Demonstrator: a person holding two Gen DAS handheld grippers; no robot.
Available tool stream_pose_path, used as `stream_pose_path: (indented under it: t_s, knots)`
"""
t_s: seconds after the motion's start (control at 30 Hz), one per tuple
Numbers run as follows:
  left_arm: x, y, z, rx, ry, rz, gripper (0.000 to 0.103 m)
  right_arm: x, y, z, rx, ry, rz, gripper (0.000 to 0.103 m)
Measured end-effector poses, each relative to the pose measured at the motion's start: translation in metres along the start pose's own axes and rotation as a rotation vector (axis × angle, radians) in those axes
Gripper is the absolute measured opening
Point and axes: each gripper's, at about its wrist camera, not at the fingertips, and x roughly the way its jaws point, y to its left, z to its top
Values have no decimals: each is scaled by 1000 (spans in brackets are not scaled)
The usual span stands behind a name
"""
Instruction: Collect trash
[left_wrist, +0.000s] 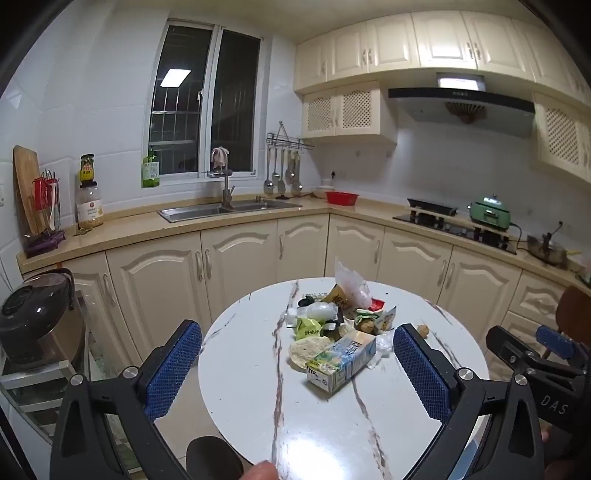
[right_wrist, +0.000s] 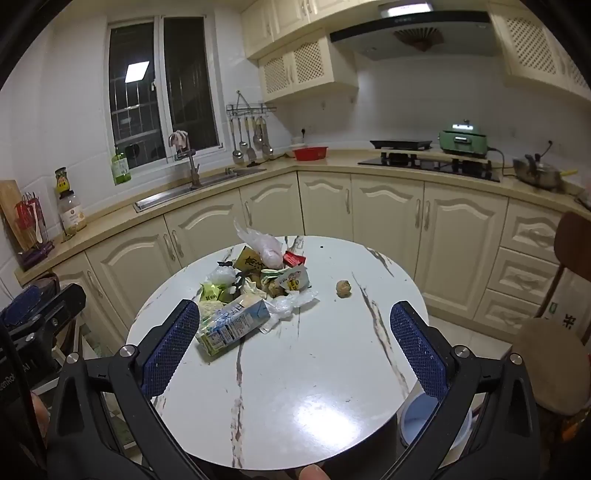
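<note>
A pile of trash lies on the round white marble table (left_wrist: 258, 387) (right_wrist: 314, 369): a drink carton (left_wrist: 341, 360) (right_wrist: 236, 325) on its side, green wrappers (left_wrist: 308, 326) (right_wrist: 210, 293), clear plastic bags (left_wrist: 351, 284) (right_wrist: 264, 245) and a brown crumpled ball (right_wrist: 343, 288) (left_wrist: 423, 329) apart to the right. My left gripper (left_wrist: 297, 369) is open and empty, held above the table's near side, short of the carton. My right gripper (right_wrist: 295, 343) is open and empty, above the table to the right of the carton.
A bin with a blue liner (right_wrist: 424, 424) stands on the floor at the table's near right. A wooden chair (right_wrist: 572, 258) stands right. A rice cooker (left_wrist: 33, 317) sits on a rack left. Cream cabinets, sink (left_wrist: 221, 212) and stove (right_wrist: 428, 160) line the far walls.
</note>
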Motion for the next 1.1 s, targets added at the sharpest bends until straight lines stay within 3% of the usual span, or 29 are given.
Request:
stream_pose_path:
  t_s: [0.23,0.63,1.1]
  knots:
    - [-4,13,0,-40,14,-4,102,-5,5,2,-2,-10,4,103]
    - [-1,4,0,-13,8,40,102,-5,7,6,-23,-11,-8,103]
    - [-1,9,5,-9,-17,34,102,-10,15,21,-68,-56,-35,103]
